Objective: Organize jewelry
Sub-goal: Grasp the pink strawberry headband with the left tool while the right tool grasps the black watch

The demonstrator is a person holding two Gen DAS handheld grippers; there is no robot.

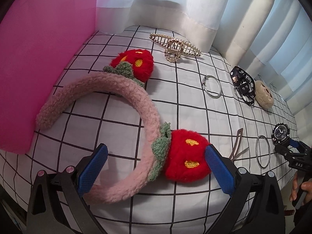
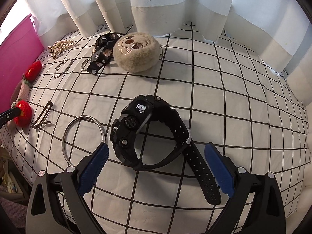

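A pink fluffy headband with two red strawberry pompoms lies on the checked sheet. My left gripper is open, its jaws on either side of the near pompom and the band. A black wristwatch lies on its side between the open jaws of my right gripper, which also shows at the right edge of the left wrist view. The headband also shows at the left of the right wrist view.
On the sheet lie a gold pearl claw clip, two silver bangles, a brown snap clip, a black printed strap and a beige plush pouch. A pink pillow is left; white curtains hang behind.
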